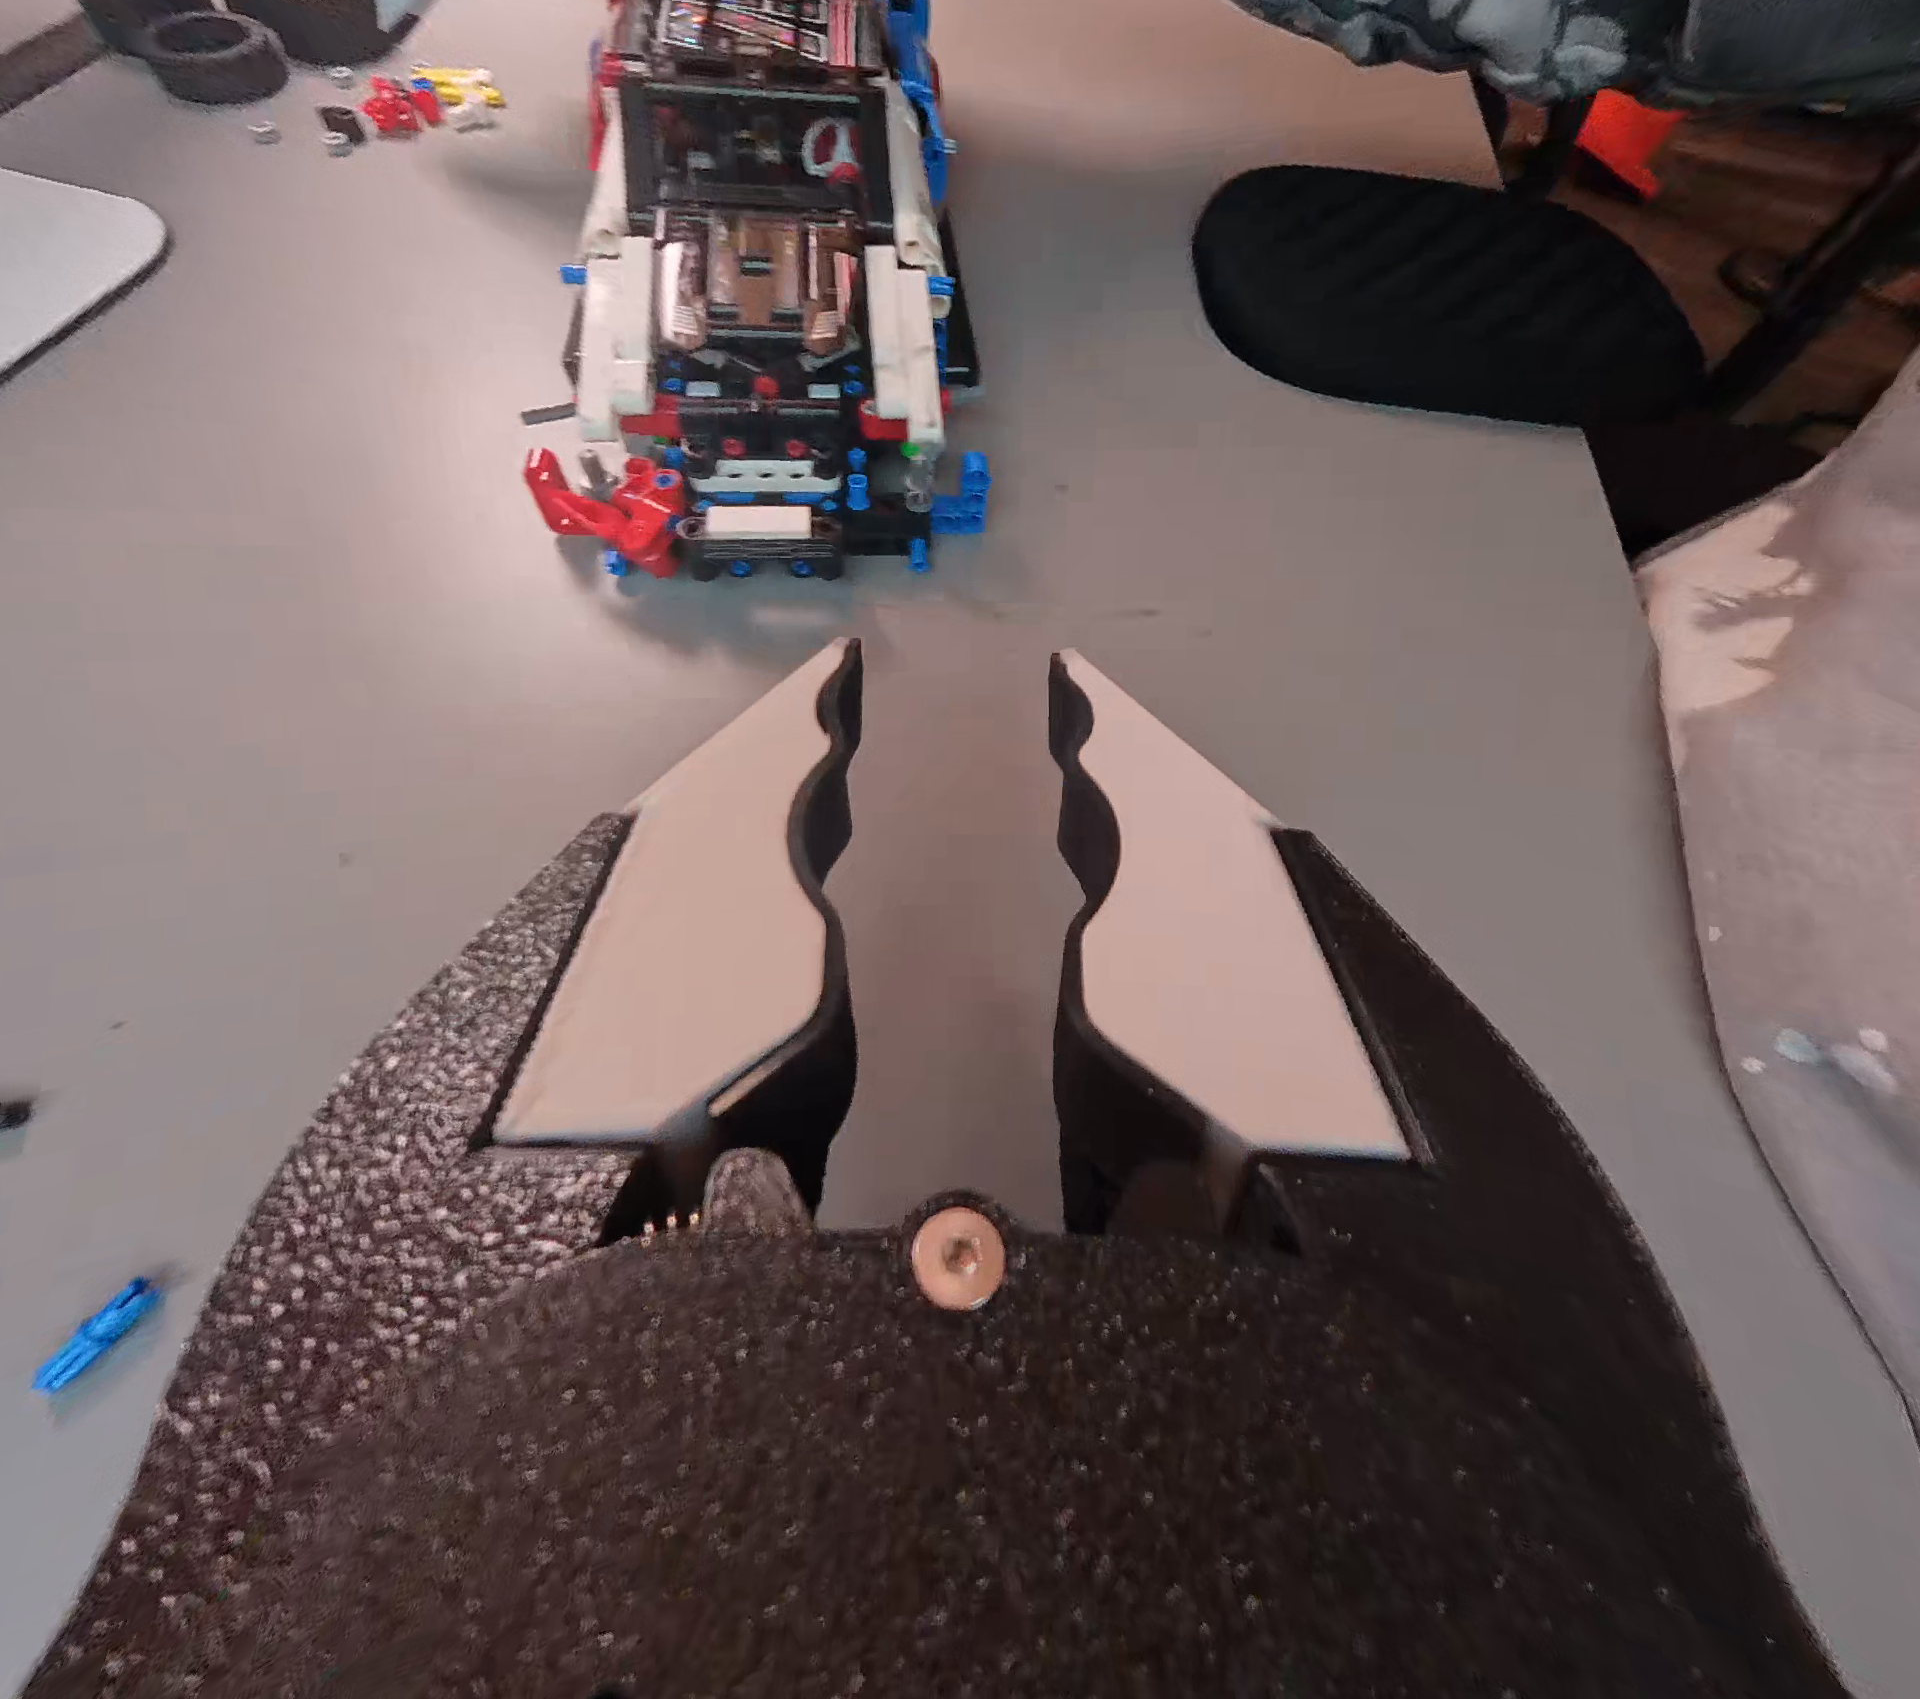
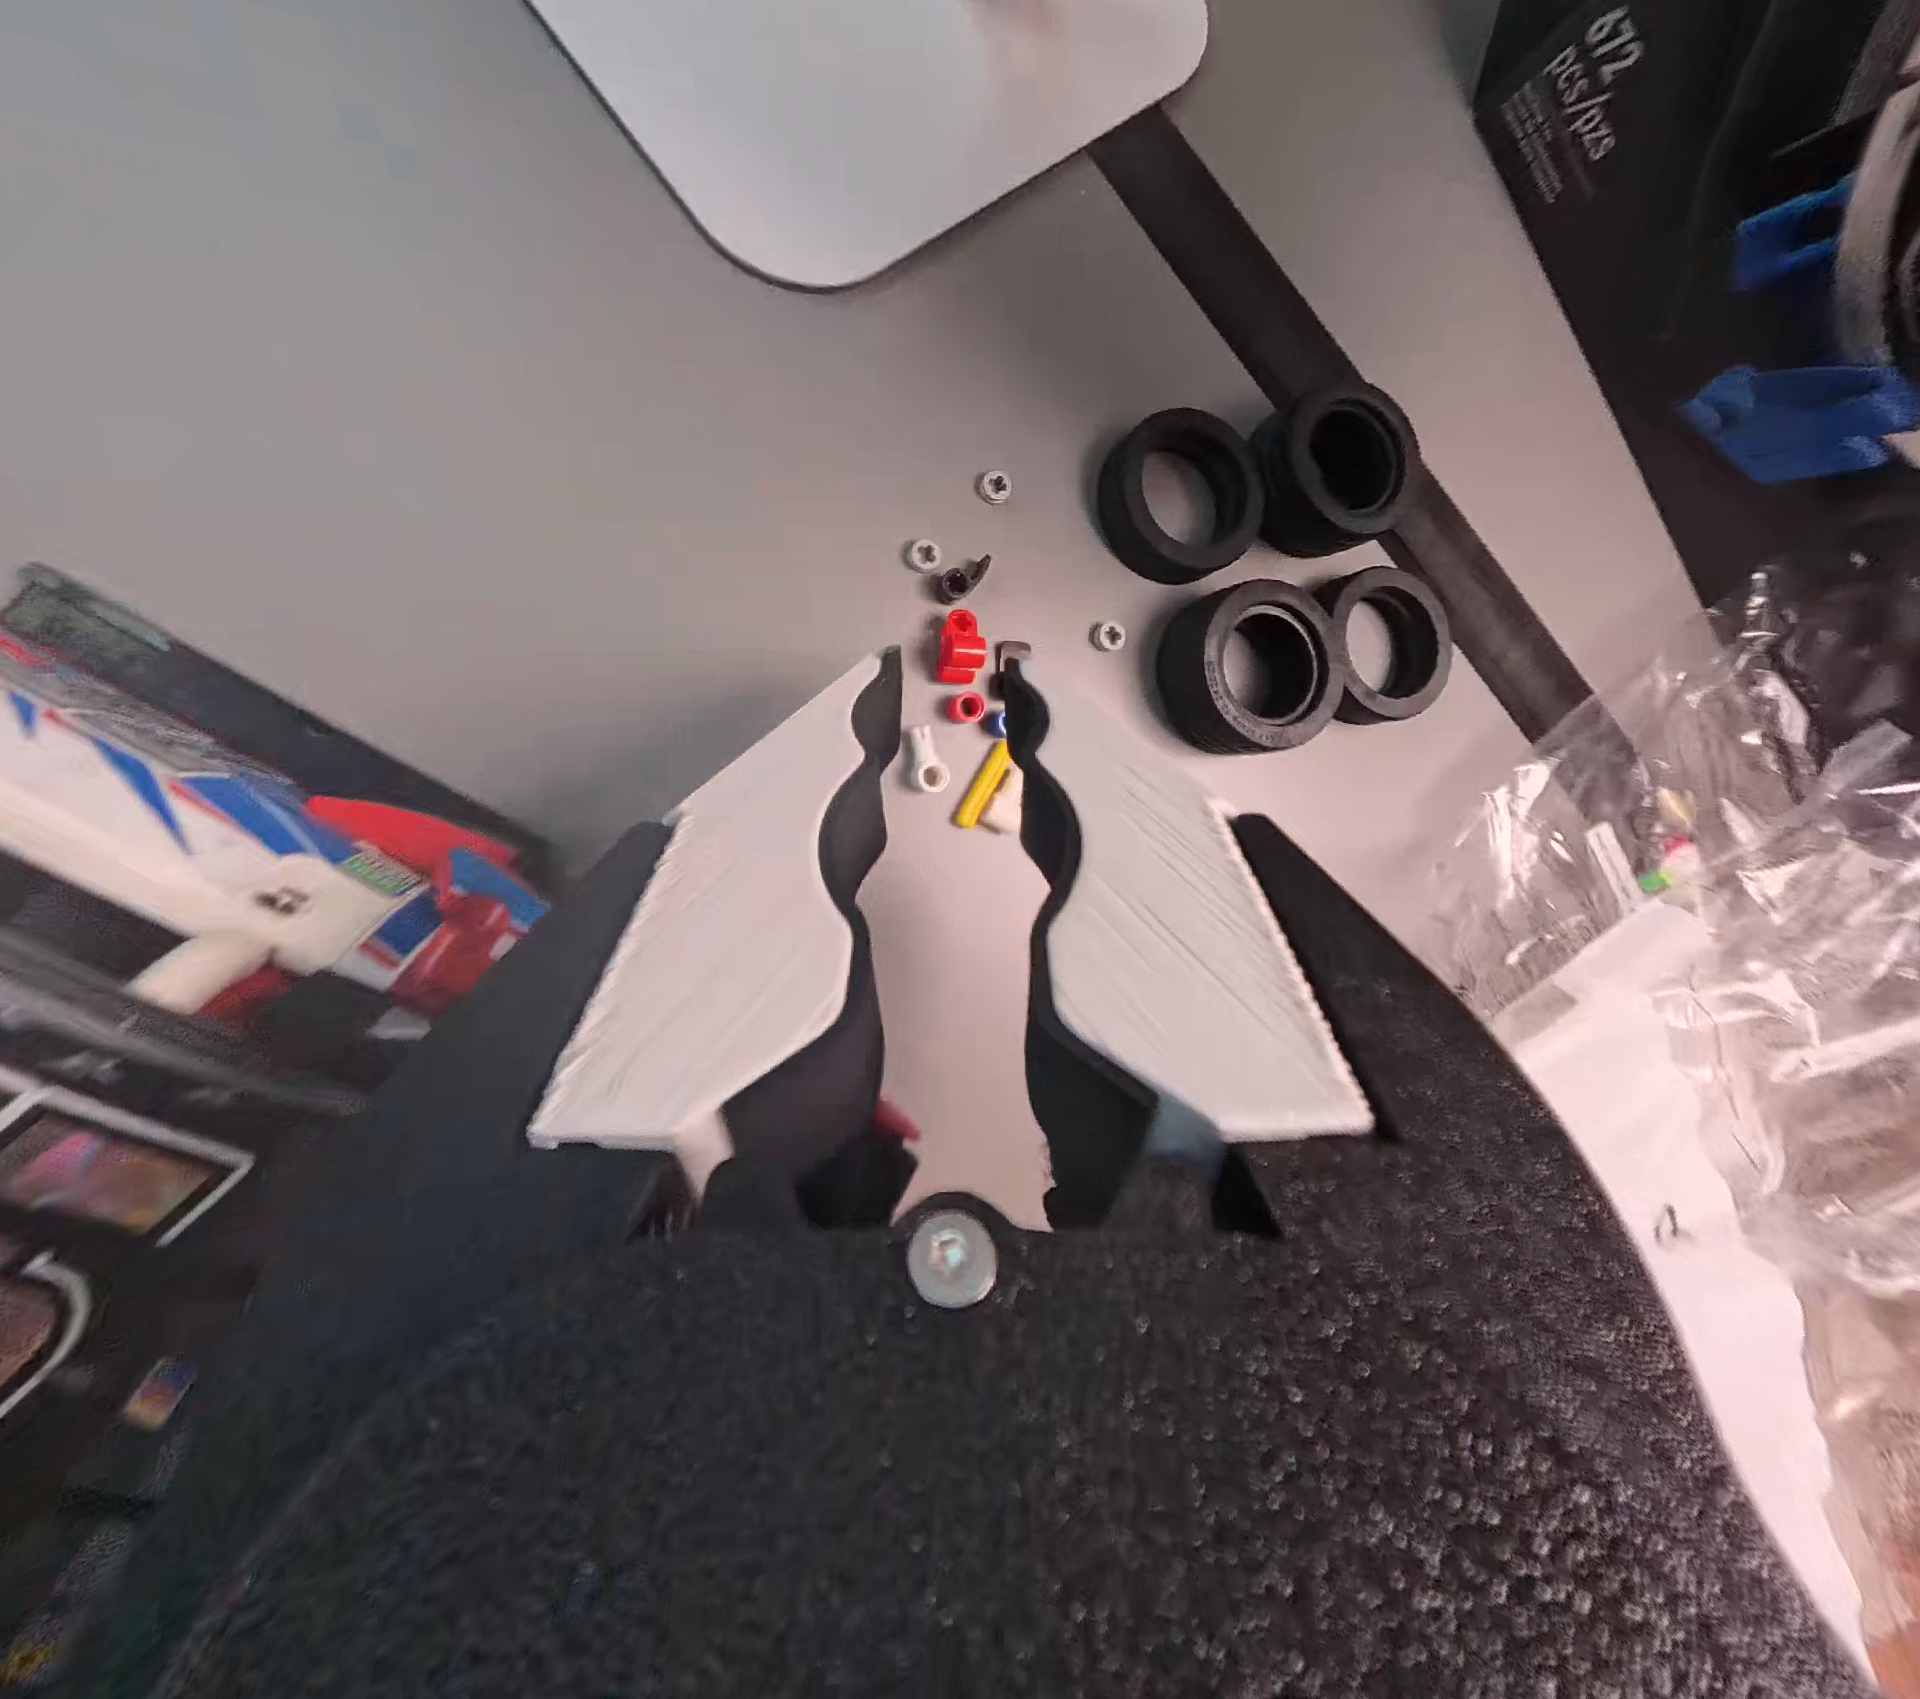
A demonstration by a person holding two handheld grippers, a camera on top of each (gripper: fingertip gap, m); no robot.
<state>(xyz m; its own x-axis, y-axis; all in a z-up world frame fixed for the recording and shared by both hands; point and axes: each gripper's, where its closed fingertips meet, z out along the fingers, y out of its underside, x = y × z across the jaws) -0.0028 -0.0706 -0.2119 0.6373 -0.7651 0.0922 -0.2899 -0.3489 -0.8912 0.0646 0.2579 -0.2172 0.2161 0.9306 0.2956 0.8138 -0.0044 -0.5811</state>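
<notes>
A part-built brick model car, white, black, blue and red, stands on the grey table. My left gripper is open and empty, just short of the car's near end. My right gripper is open and empty, hovering over a small pile of loose pieces: a red connector, a red bush, a white piece and a yellow pin. Several black rubber tyres lie just right of the pile. The pile and tyres also show in the left wrist view.
A monitor stand's white base sits beyond the pile. A black product box and clear plastic bags lie at right. The car shows at left. A blue pin lies near the left gripper. A black chair seat stands off the table's edge. Across from one pair of fingers to the other is roughly 35 cm. The red connector is about 4 cm from my right fingertips. Measured from the fingertips, the red bush is 4 cm or so from the right gripper and 35 cm from the left. Look for it in the left wrist view too.
</notes>
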